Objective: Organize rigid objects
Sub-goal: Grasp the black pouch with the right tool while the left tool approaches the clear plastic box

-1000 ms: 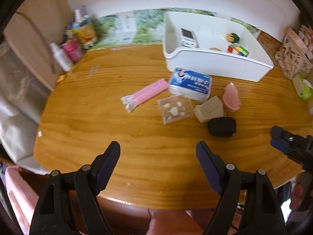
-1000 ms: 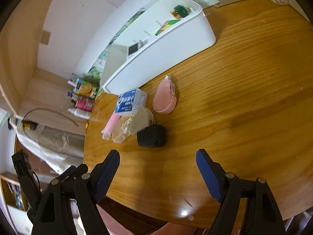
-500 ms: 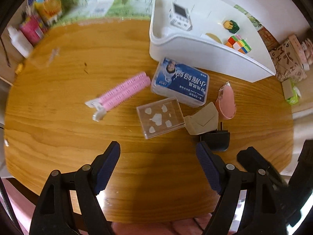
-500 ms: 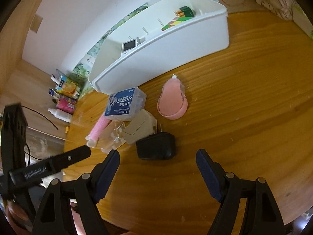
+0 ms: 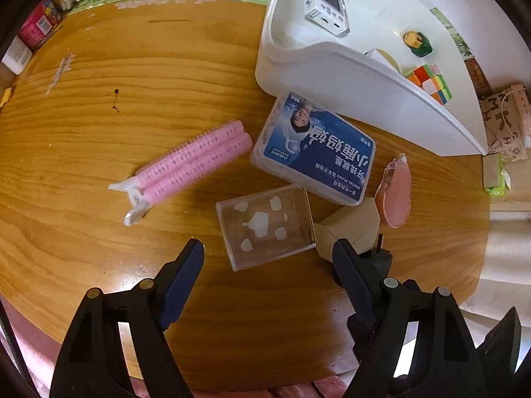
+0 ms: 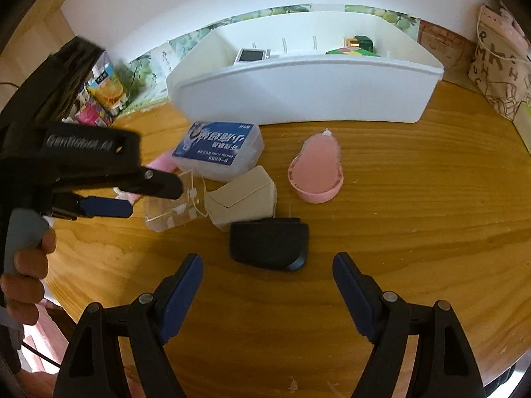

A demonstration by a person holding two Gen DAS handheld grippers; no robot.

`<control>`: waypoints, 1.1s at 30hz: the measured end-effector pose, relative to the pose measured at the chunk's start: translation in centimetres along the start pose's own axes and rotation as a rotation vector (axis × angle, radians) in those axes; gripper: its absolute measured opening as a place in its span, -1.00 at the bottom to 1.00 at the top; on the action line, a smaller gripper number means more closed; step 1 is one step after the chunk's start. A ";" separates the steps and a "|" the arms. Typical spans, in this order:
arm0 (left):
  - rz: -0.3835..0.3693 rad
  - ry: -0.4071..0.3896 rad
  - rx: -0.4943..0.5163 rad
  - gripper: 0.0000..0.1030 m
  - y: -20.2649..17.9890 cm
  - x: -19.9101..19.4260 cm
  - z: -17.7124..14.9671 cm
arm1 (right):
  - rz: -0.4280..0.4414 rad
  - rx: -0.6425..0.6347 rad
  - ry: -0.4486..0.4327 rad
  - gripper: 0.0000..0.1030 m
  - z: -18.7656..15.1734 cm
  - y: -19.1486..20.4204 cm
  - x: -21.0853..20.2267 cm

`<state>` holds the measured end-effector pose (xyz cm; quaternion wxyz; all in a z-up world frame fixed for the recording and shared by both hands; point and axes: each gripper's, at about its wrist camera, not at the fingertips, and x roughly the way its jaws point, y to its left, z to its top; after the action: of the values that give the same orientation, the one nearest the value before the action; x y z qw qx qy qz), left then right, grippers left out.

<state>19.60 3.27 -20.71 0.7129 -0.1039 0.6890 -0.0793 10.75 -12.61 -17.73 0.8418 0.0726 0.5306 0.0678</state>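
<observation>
Both tools have swung down over the clutter: the left gripper (image 5: 268, 257), jaws apart and empty, now hangs above the clear box (image 5: 265, 228); the right gripper (image 6: 267, 273), equally wide, faces the black charger (image 6: 268, 243). White bin (image 6: 298, 93) waits behind; pickups look imminent.

Warm, fairly dim indoor light fell on the wooden table (image 5: 99, 132), with soft glare patches along its near edge. Fisheye distortion bent the edges, dark vignetting filled the corners, and the left gripper (image 6: 139, 195) looked motion-blurred.

A wooden table (image 6: 431, 232); colourful cartons (image 6: 106, 89) at its back left; a lettered cloth bag (image 6: 501, 63) at right.
</observation>
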 end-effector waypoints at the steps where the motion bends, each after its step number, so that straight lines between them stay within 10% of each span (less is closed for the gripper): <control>1: 0.002 0.005 0.003 0.60 -0.1 0.2 0.2 | -0.005 -0.003 0.001 0.57 0.1 0.2 0.1; 33: 0.040 0.147 -0.028 0.55 0.4 3.8 4.7 | -0.036 -0.047 0.123 0.39 1.5 0.8 4.0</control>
<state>24.38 2.87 -24.31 0.6605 -0.0942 0.7423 -0.0629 13.79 -11.17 -20.52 0.8102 0.0390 0.5807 0.0694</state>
